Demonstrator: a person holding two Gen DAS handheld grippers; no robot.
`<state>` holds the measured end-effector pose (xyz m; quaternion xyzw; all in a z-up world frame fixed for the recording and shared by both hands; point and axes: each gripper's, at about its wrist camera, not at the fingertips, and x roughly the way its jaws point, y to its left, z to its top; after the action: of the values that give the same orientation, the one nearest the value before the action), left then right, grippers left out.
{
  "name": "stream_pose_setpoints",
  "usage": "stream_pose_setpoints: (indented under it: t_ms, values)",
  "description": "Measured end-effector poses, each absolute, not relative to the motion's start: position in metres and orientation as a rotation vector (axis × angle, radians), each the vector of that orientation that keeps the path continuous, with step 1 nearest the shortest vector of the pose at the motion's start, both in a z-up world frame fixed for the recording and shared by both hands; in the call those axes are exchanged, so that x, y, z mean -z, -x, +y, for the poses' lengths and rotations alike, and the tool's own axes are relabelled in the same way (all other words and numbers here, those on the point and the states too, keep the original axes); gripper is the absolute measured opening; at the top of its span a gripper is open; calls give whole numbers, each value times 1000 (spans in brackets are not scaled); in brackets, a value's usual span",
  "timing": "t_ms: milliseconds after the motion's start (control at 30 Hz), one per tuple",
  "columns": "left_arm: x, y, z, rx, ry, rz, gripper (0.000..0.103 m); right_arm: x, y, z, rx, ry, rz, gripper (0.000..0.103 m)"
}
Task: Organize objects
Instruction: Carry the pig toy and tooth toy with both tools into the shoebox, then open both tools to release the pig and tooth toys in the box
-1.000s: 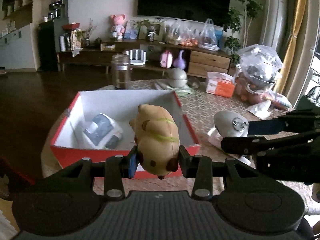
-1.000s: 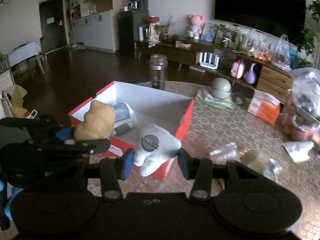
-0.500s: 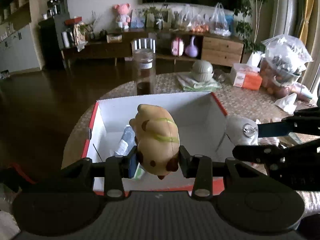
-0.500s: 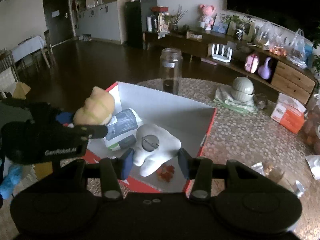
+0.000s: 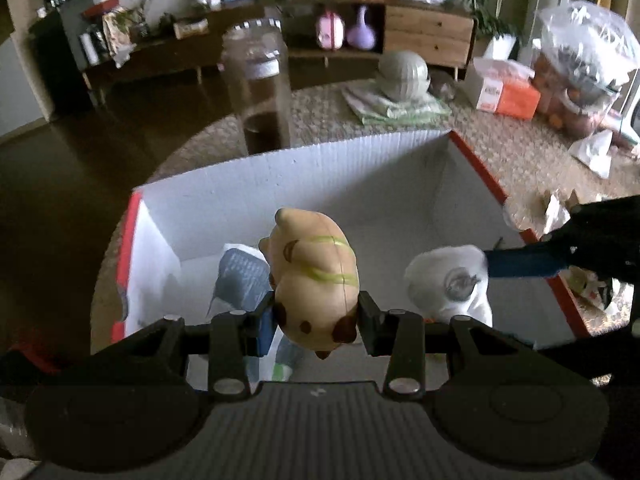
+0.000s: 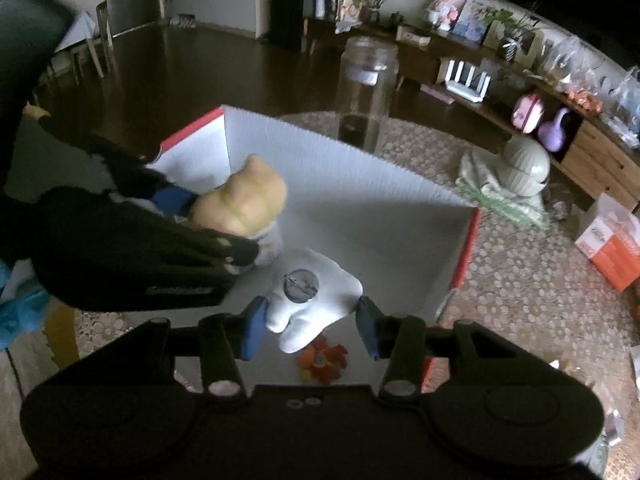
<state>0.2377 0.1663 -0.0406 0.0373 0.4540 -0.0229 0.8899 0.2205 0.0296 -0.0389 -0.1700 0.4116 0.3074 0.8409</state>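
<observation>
While both grippers hover over an open cardboard box with white inner walls and red outer faces, each one carries a toy above its interior. The left gripper is clamped on a tan dog-shaped plush with brown spots and a yellow-green harness line; the toy's long axis runs forward, away from the gripper, with its head pointing toward the box's far wall. The right gripper is closed around a white tooth-shaped plush with a round metal disc on its face, its roots hanging downward.

Directly below both toys lies the box floor, so the coming move is probably a short descent and release rather than any sideways travel. The two grippers are just beside each other, the left one toward the box's left half and the right one toward its right half. From the left wrist view the right gripper's blue pad touches the white toy near the right wall.

Already inside the box are a grey-blue and white package, partly hidden behind the dog toy, and a small orange flower-like item beneath the tooth toy.

Beyond the box on the patterned worktop stands a tall glass jar, blurred in both views. How far the toys hang above the box floor cannot be judged, and the box's near wall is hidden by the gripper bodies.
</observation>
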Motion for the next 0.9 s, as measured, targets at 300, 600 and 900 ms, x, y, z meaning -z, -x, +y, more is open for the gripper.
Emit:
stream_pose_setpoints:
  t_ms: [300, 600, 900]
  values:
    - [64, -282, 173, 83, -23, 1058, 40, 56, -237, 39, -653, 406, 932, 48]
    - [85, -300, 167, 95, -31, 1161, 42, 63, -235, 45, -665, 437, 956, 49]
    - [90, -294, 167, 90, -71, 1198, 43, 60, -230, 40, -650, 410, 946, 56]
